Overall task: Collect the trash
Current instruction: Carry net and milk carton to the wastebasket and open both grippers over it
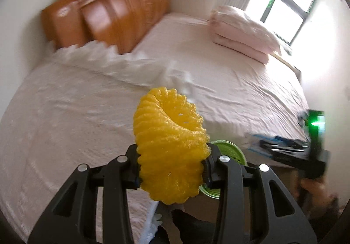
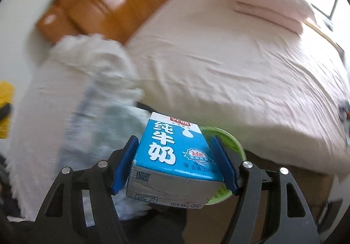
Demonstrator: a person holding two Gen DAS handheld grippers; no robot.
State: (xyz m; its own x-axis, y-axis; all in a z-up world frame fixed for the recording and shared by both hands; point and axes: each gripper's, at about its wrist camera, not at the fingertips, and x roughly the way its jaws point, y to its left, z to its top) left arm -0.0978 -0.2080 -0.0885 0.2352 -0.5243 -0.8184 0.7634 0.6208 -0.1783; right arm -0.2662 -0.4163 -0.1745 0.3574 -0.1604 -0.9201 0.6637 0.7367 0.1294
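Our left gripper (image 1: 171, 166) is clamped on a yellow foam net sleeve (image 1: 171, 145) — light, spongy, squashing under the pads. Our right gripper (image 2: 175, 164) squeezes a blue milk carton (image 2: 175, 161) across its flat sides — stiff, smooth card, likely light. Both hang above the green bin (image 2: 231, 145) beside the bed (image 2: 229, 69).

The green bin (image 2: 234, 145) is largely hidden behind the milk carton (image 2: 172, 154) and the yellow foam net (image 1: 170, 147). The headboard (image 1: 113, 14) is blurred. The right hand-held gripper (image 1: 293, 150) is smeared by motion.
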